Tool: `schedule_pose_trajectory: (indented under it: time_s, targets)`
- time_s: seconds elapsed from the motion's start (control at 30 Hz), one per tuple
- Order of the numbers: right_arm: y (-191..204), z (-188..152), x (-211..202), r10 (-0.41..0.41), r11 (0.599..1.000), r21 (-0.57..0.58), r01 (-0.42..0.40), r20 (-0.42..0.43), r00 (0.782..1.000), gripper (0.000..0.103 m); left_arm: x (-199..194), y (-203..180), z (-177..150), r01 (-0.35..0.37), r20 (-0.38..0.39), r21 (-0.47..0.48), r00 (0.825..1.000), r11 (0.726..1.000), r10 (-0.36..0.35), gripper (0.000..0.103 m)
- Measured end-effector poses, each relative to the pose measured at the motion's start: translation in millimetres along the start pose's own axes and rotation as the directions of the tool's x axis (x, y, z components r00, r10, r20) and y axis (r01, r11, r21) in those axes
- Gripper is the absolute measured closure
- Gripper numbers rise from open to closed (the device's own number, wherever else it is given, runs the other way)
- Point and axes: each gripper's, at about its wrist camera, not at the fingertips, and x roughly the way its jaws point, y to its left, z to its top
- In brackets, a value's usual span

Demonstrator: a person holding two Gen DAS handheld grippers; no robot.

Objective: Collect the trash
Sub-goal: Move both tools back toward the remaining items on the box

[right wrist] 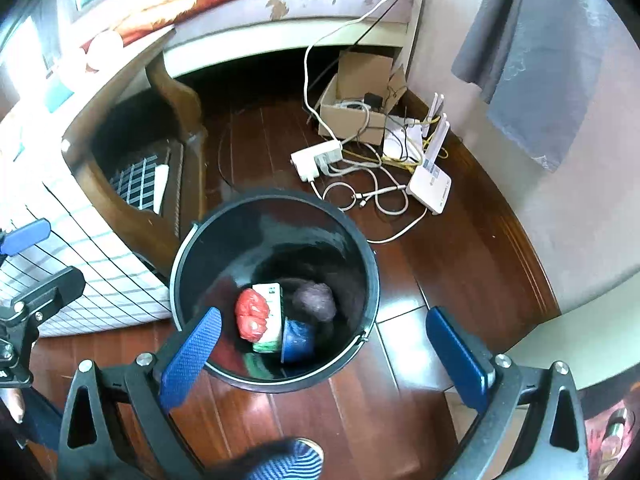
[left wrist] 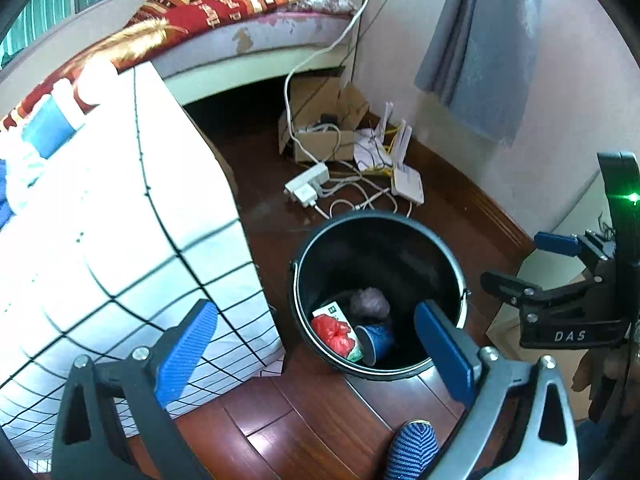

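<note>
Above the black bin (left wrist: 378, 292) on the wooden floor (left wrist: 312, 432), both of my grippers hang with their fingers spread wide and nothing between them. My left gripper (left wrist: 316, 356) shows its blue fingers (left wrist: 186, 350) apart, one over the checked cloth (left wrist: 120, 240) that drapes the surface at the left, the other over the bin's near rim; neither touches anything. My right gripper (right wrist: 324, 356) is equally wide, its left finger (right wrist: 192, 356) crossing the bin's rim in view, its other over bare floor. Collected trash lies at the bottom of the bin: a red crumpled bag (right wrist: 251, 318), a green-and-white carton (right wrist: 272, 320) beneath it, a blue paper cup (right wrist: 298, 340) on its side, and a greyish-purple wad (right wrist: 314, 302), all close together. Beyond the bin, against the wall, lie a white power strip (right wrist: 316, 158), tangled cables (right wrist: 372, 196), a white router (right wrist: 430, 184) with raised antennas and an open cardboard box (right wrist: 352, 112). A bed (left wrist: 256, 12) with a red patterned blanket stands behind, and a grey cloth (left wrist: 484, 48) hangs on the wall at the right. A blue striped slipper toe (left wrist: 414, 448) shows at the lower edge, just before the bin.
</note>
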Motion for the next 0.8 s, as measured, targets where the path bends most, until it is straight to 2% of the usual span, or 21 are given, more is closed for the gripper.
schedule_pose_trajectory:
  time_s: [0.2, 0.43, 0.8]
  targets:
    - [12, 9, -34, 0.017, 1.0, 0.005, -0.017, 0.068, 0.998, 0.0, -31, 12, 4, -0.019, 0.054, -0.019, 0.998, 1.0, 0.02, 0.003]
    - [42, 27, -68, 0.042, 0.998, -0.045, -0.036, 0.146, 0.988, 0.0, -58, 30, 8, -0.036, 0.101, -0.043, 0.994, 0.998, 0.04, 0.003]
    - [103, 51, -95, 0.121, 0.985, -0.148, -0.089, 0.23, 0.966, 0.0, -94, 73, 4, -0.118, 0.16, -0.095, 0.978, 0.989, 0.132, 0.003]
